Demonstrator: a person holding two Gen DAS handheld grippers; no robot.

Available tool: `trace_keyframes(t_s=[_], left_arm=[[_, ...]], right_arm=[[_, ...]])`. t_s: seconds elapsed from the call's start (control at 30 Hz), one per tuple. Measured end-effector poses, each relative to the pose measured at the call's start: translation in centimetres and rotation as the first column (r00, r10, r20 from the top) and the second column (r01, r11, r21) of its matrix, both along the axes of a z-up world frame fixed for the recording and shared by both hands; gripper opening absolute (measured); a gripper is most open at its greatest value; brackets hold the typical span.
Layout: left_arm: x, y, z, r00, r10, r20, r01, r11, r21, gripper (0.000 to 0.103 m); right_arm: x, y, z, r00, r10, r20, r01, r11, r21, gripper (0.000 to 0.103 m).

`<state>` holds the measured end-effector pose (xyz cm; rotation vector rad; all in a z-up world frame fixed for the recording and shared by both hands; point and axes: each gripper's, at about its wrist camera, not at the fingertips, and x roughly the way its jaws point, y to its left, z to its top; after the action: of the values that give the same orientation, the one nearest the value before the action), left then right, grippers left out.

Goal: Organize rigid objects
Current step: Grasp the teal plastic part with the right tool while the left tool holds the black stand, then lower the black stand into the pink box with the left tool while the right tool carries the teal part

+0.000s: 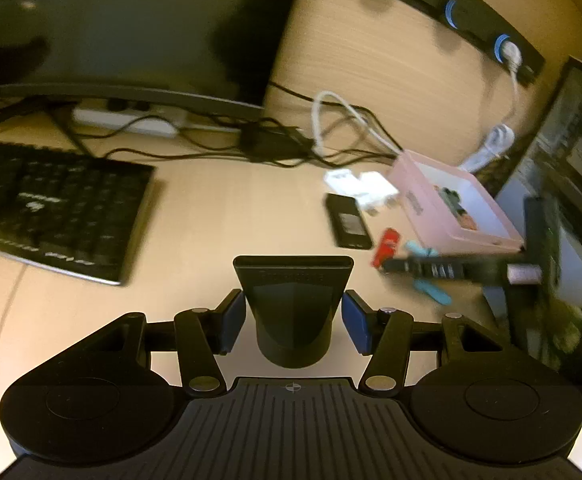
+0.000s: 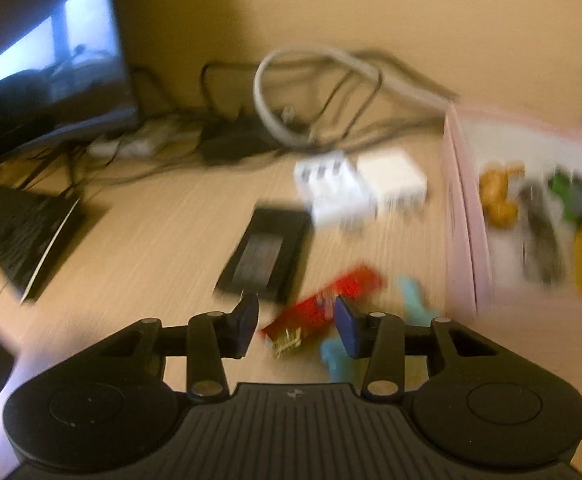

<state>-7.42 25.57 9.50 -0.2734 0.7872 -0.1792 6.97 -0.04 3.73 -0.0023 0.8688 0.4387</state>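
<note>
My left gripper is shut on a black flat-mouthed nozzle, its blue pads pressing both sides, above the bare desk. In the blurred right wrist view, my right gripper has its jaws half closed over the near end of a red packet on the desk. I cannot tell whether the pads touch it. A teal item lies just right of the packet. The left wrist view shows the right gripper low over the red packet and teal item. A pink box holding several small things stands to the right.
Two white adapters and a flat black device lie behind the packet. A keyboard and a monitor fill the left, with tangled cables behind. A second screen stands right of the pink box.
</note>
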Motion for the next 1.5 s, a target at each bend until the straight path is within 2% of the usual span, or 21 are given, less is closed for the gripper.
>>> trace_keyframes(t_s=[0.1, 0.17, 0.23, 0.3, 0.5, 0.63, 0.77, 0.83, 1.0, 1.1, 1.2, 1.37, 1.5], left_arm=[[0.3, -1.9, -0.1, 1.0, -0.024, -0.004, 0.023, 1.0, -0.005, 0.058], [0.4, -2.9, -0.1, 0.999, -0.032, -0.009, 0.032, 0.999, -0.007, 0.058], [0.4, -4.0, 0.1, 0.999, -0.036, -0.01, 0.036, 0.999, -0.003, 0.058], [0.3, -4.9, 0.4, 0.999, -0.041, -0.008, 0.041, 0.999, 0.003, 0.058], [-0.8, -5.9, 1.0, 0.999, -0.031, -0.02, 0.031, 0.999, 0.023, 0.058], [-1.8, -5.5, 1.1, 1.0, 0.004, -0.03, -0.004, 1.0, 0.023, 0.058], [-2.5, -4.9, 0.9, 0.999, 0.023, -0.044, -0.022, 0.999, 0.03, 0.058], [-2.7, -4.6, 0.7, 0.999, 0.023, -0.048, -0.022, 0.999, 0.027, 0.058], [-2.5, -3.6, 0.4, 0.999, 0.013, -0.045, -0.013, 1.0, 0.015, 0.058], [-1.9, -3.3, 0.1, 0.999, -0.004, -0.05, 0.005, 1.0, 0.013, 0.058], [-1.3, -3.5, 0.0, 0.998, -0.03, -0.049, 0.031, 0.999, 0.013, 0.058], [0.1, -5.5, -0.2, 0.992, -0.123, -0.034, 0.124, 0.992, 0.015, 0.058], [1.0, -8.1, -0.1, 0.975, -0.223, -0.018, 0.223, 0.975, 0.003, 0.058]], right_arm=[[-3.0, -1.7, 0.4, 0.999, 0.041, -0.008, -0.041, 0.999, -0.022, 0.042], [-5.2, -2.8, 1.2, 0.996, 0.075, 0.051, -0.072, 0.995, -0.075, 0.043], [-6.5, -3.4, 1.8, 0.989, 0.099, 0.109, -0.083, 0.987, -0.136, 0.049], [-7.0, -4.1, 2.0, 0.984, 0.097, 0.147, -0.074, 0.985, -0.158, 0.052], [-5.5, -4.8, 1.8, 0.991, 0.014, 0.136, -0.003, 0.996, -0.085, 0.052], [-4.3, -4.2, 0.7, 0.987, -0.046, 0.155, 0.064, 0.992, -0.113, 0.053], [-3.1, -3.9, 0.6, 0.992, -0.044, 0.121, 0.052, 0.996, -0.065, 0.053], [-3.4, -3.0, 0.6, 0.99, -0.027, 0.139, 0.04, 0.995, -0.087, 0.057], [-3.7, -1.5, -0.5, 0.98, -0.038, 0.195, 0.074, 0.981, -0.182, 0.058], [-3.7, -1.9, -0.9, 0.987, -0.027, 0.158, 0.049, 0.989, -0.138, 0.058], [-4.3, -2.1, -0.4, 0.985, -0.022, 0.173, 0.042, 0.993, -0.111, 0.044], [-5.8, -2.8, 1.1, 0.974, -0.032, 0.225, 0.062, 0.99, -0.127, 0.044], [-8.2, -4.4, 3.3, 0.962, -0.059, 0.266, 0.096, 0.987, -0.127, 0.043]])
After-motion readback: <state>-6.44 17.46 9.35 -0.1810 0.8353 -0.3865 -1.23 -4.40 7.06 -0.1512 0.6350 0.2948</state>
